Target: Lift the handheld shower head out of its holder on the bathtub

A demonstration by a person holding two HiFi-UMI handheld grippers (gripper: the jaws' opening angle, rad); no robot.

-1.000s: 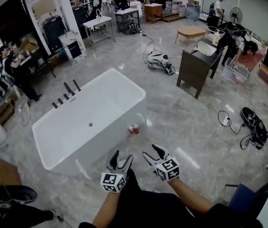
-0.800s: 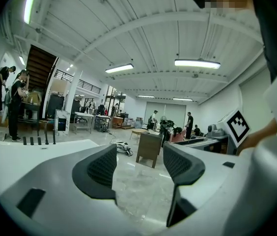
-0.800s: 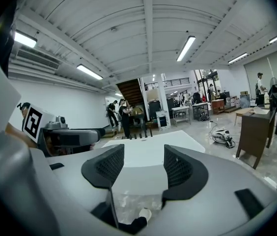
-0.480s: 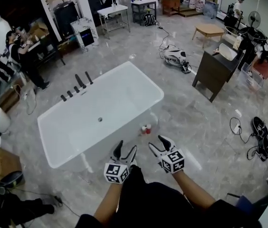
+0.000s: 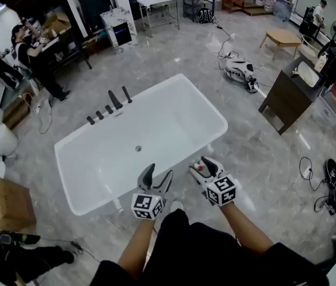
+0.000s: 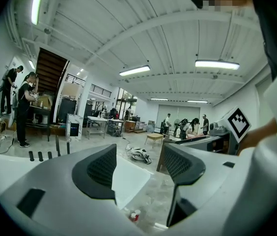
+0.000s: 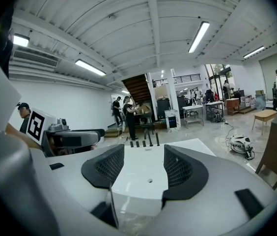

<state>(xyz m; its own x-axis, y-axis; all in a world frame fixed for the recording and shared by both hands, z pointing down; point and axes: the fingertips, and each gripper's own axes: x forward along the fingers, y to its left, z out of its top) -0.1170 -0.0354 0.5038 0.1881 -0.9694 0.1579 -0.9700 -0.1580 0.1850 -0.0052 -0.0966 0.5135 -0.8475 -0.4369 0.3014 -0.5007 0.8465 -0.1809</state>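
The white bathtub lies ahead of me, slanted across the floor. A row of black fittings stands on its far rim; the tall, slanted ones at its right end include the handheld shower head, but I cannot tell which. My left gripper and right gripper are both open and empty, held over the tub's near rim, far from the fittings. In the left gripper view the left gripper frames the tub's corner and floor. In the right gripper view the right gripper points across the tub at the fittings.
Small red-and-white cups stand on the floor by the tub's near side. A dark sink cabinet and a floor appliance are to the right, a cardboard box to the left. People stand at the back left. Cables lie on the right.
I have come closer to the bathtub. Both grippers moved forward from over the floor to its near rim and stayed open.
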